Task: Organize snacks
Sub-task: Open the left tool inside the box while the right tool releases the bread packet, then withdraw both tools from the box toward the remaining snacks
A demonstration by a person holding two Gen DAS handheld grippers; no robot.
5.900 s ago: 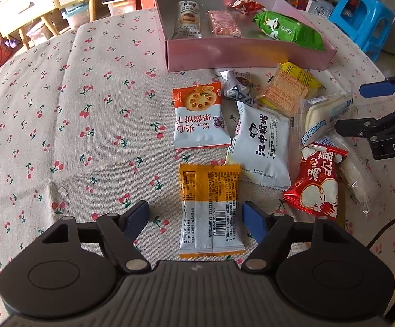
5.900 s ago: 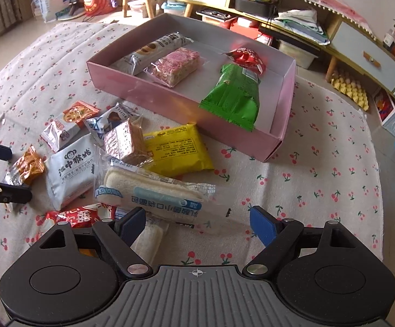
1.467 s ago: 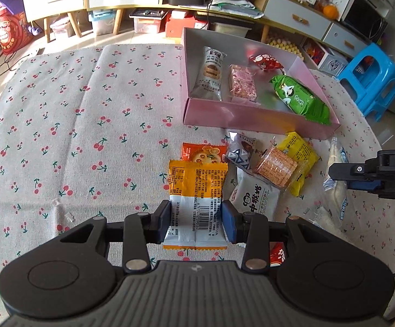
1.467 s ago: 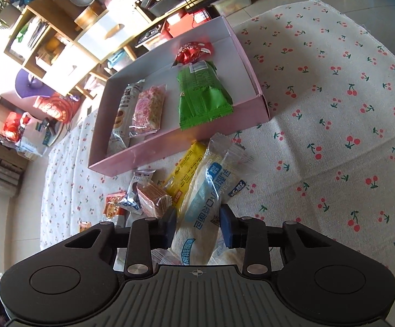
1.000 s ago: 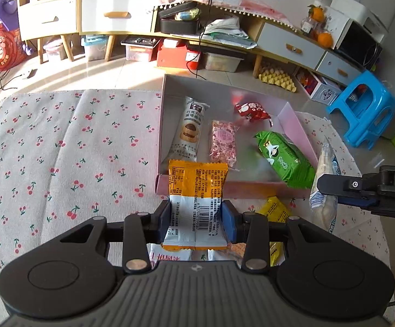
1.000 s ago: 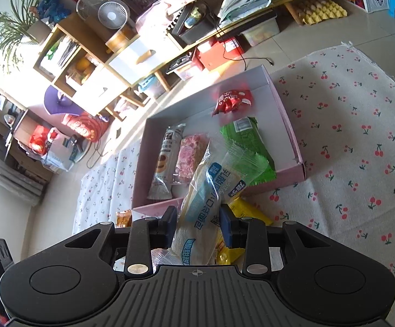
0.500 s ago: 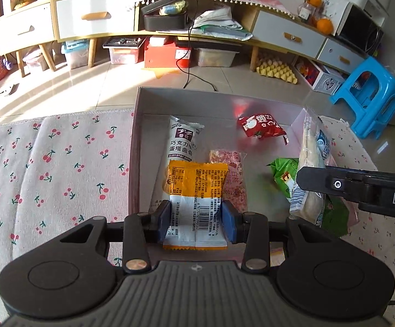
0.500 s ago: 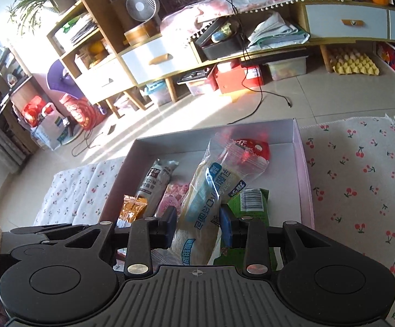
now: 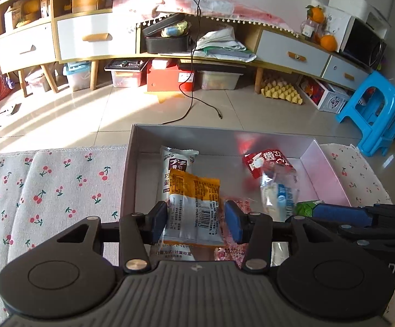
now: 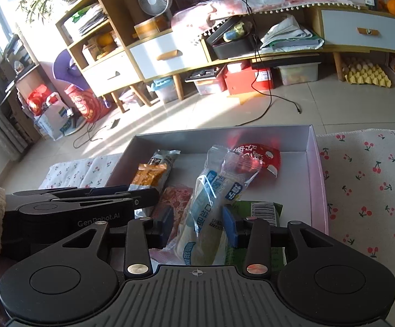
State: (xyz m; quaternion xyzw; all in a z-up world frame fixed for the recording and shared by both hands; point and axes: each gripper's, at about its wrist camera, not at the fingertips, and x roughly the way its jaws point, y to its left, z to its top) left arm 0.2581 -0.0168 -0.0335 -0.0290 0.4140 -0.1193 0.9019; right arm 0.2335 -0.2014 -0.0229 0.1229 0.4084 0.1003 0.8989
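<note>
Above the pink box (image 9: 331, 163), both grippers are shown with jaws just opened and partly apart. Between the left gripper (image 9: 196, 219) pads lies the orange-and-white packet (image 9: 194, 204), released; between the right gripper (image 10: 197, 222) pads, the clear blue-labelled bread packet (image 10: 211, 204), tilted over other snacks.

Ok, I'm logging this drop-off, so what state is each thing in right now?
Left hand-held gripper: jaws just opened, pads clear of the packet.
Orange-and-white packet: released between the jaws, over the box.
Right hand-held gripper: jaws just opened.
Clear-wrapped roll: loose between the jaws, tilted.
Pink box: open, holding snacks.
Red packet: lying in the box.
</note>
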